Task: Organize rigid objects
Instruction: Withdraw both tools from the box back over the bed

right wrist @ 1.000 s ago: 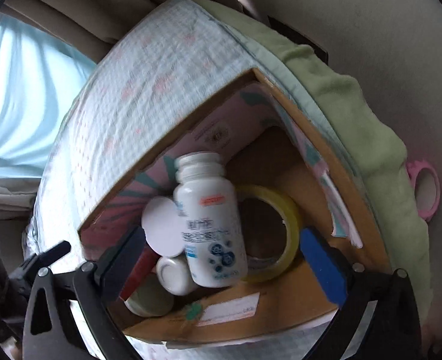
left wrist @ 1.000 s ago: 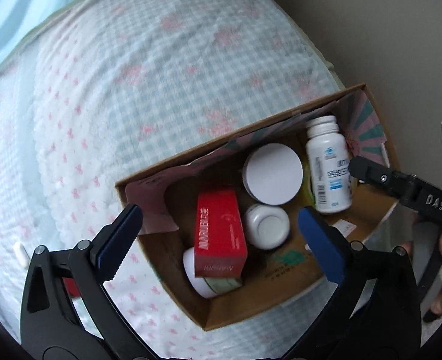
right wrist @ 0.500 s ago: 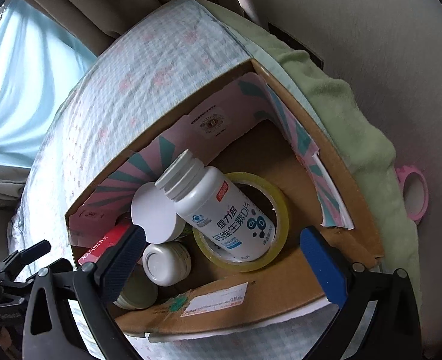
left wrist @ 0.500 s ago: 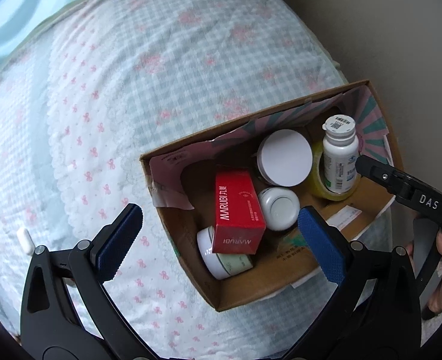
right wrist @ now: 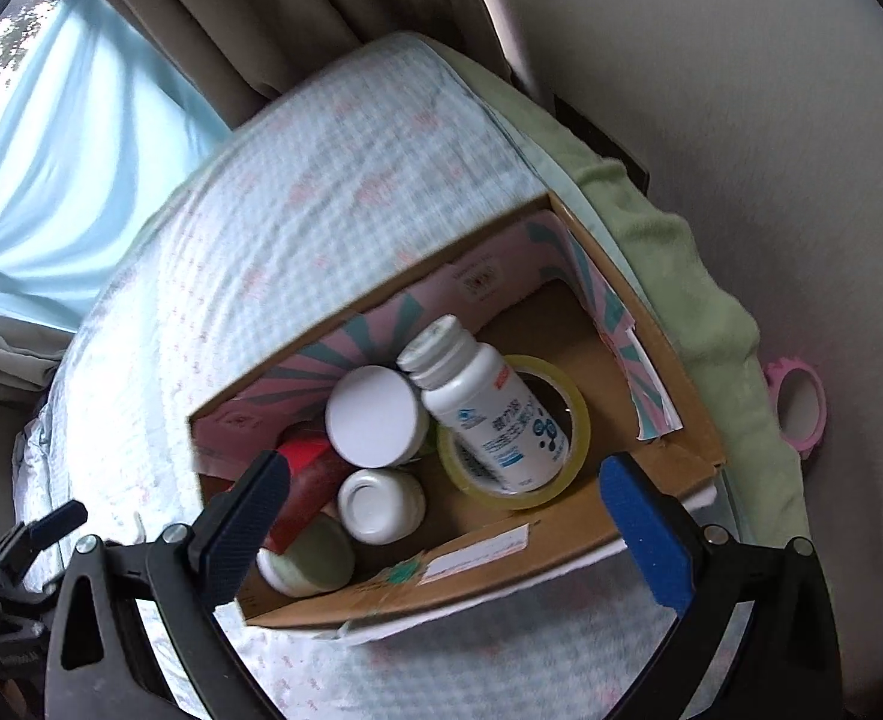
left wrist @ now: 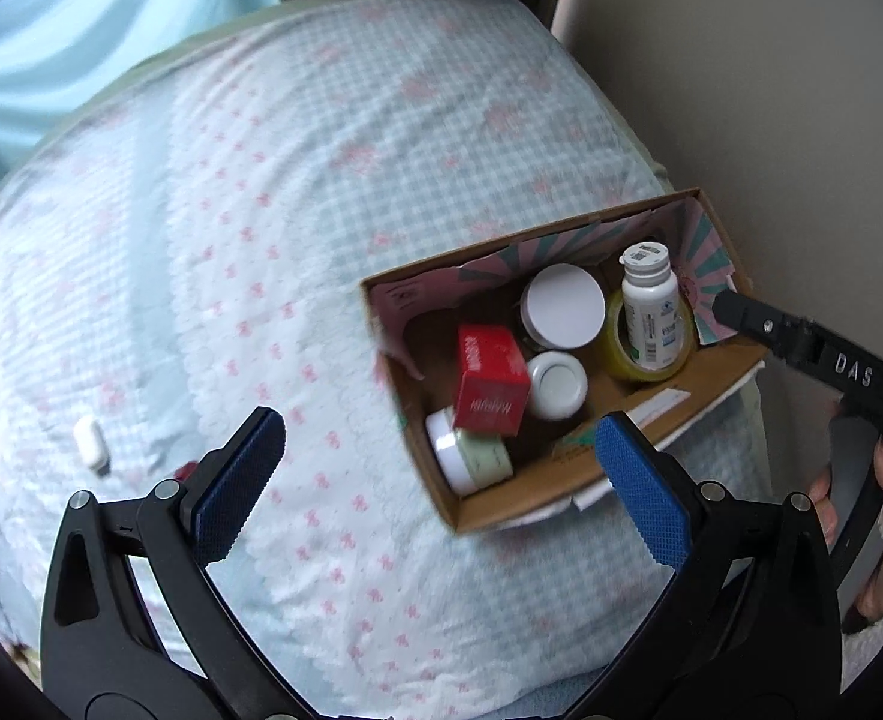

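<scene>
Both my grippers have pulled back from the cardboard box (right wrist: pixel 639 516), and the white bottle (right wrist: pixel 489 414) now stands, leaning, inside the tape roll (right wrist: pixel 567 480), which props it. Left gripper (left wrist: pixel 441 480) and right gripper (right wrist: pixel 441 516) gape wide, holding nothing. A small white thing (left wrist: pixel 90 441), perhaps a cap, lies on the bedspread (left wrist: pixel 261 210).

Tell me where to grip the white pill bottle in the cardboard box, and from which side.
Grip the white pill bottle by its upper body just below the cap, coming from above. It stands tilted inside the yellow tape roll, which rings its base and hides it, while the white-lidded jar crowds one side. The right hand-held gripper, open above the cardboard box, seems best placed.
</scene>
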Tool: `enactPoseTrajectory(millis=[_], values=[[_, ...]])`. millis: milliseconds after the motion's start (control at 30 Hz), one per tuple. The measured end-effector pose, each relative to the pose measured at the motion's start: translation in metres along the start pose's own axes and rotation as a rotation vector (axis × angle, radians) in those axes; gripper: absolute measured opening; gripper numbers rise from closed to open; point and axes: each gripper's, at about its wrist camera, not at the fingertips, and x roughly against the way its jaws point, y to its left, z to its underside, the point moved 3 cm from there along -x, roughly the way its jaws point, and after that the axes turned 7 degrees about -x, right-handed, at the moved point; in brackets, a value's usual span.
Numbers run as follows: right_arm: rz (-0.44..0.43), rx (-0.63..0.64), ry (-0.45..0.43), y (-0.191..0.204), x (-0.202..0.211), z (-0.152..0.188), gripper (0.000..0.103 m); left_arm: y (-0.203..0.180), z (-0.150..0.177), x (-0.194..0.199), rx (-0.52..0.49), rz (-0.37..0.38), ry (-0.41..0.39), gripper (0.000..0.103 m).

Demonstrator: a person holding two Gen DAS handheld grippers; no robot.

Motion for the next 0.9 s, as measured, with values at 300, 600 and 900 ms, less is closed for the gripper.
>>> enactPoseTrajectory(millis=[300,600,900], values=[[0.031,0.193,-0.024,0.054,0.048,0.031,0.103,0.042,0.062,0.075,0.067,-0.093,-0.081,0.103],[0.066,0.401,-0.125,0.131,0.101,0.088,0.103,0.121,0.132,0.134,0.17,-0.167,-0.189,0.103],[-0.023,0.518,-0.12,0.234,0.106,0.17,0.103,0.227,0.194,0.167,0.279,-0.169,-0.24,0.103]])
